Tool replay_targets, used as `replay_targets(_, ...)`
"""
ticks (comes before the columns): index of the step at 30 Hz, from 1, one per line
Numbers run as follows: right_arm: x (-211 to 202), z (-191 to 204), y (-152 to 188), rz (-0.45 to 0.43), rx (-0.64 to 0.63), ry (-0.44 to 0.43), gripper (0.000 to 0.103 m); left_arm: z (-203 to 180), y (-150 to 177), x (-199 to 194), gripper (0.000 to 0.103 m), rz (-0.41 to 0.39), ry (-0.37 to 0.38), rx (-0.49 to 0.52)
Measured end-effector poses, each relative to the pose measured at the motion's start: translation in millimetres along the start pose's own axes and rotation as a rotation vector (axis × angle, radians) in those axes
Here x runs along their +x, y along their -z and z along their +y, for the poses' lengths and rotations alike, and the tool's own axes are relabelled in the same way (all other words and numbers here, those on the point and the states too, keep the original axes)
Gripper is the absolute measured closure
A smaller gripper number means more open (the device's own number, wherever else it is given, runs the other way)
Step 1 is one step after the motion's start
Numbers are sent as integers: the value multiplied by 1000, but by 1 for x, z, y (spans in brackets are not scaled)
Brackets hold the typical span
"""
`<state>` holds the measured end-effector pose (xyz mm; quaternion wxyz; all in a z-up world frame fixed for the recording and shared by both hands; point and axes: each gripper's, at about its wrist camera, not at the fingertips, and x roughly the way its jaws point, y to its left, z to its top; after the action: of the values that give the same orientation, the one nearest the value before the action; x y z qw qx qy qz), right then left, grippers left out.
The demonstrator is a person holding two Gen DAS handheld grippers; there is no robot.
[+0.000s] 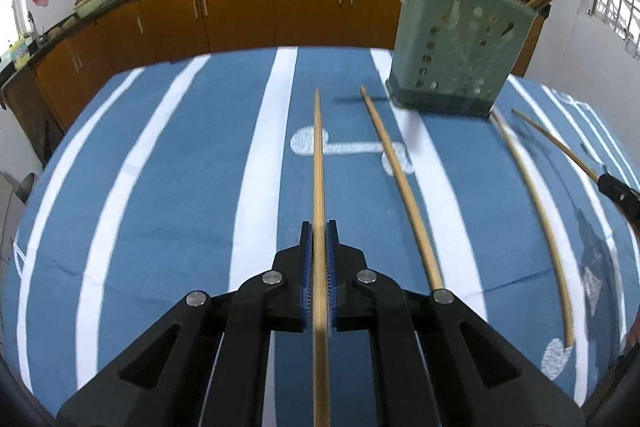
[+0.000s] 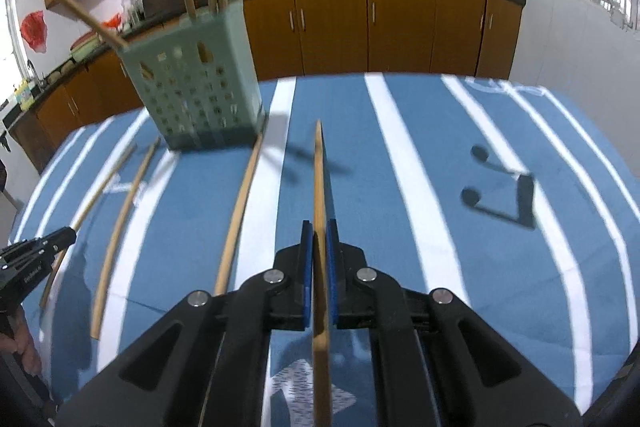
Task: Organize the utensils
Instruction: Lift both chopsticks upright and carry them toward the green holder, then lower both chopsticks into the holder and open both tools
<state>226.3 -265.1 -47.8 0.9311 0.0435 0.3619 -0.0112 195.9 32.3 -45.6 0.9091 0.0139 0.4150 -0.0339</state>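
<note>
Bamboo chopsticks are the work: the left tool [image 1: 319, 227] is clamped on 1 chopstick [image 1: 318, 155], the right tool [image 2: 319, 227] on another chopstick [image 2: 319, 179], both pointing forward over the blue-and-white striped cloth [image 1: 180, 167] on the bench. 2 loose chopsticks [image 1: 400, 183] lie on the cloth between them. Beyond stands a green perforated holder [image 1: 460, 39] with several chopsticks upright inside.

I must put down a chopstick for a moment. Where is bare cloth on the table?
Bare: the striped cloth right of the right gripper, and left of the left gripper. Crowded: between them, loose chopsticks before the green holder.
</note>
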Motion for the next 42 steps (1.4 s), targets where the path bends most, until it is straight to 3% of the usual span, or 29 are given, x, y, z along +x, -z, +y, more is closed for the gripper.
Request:
replay_targets(14,-67,1,-41,-207,-1,-41,95,11,-40,-77,96,-202,85,-53)
replay_targets(22,-78,6,-52,-246,-19,-46,95,13,-56,-95,96,-265,102,-62)
replay_targets(27,-100,12,-71,-296,-16,-124,95,8,-67,-108,96,-295,148,-62)
replay_targets(34,-149,24,-113,-418,5,-285,95,-12,-98,-148,96,-413,247,-40)
replay_targets(42,-150,45,-154,-505,-11,-259,95,-26,-140,-162,96,-538,250,-63)
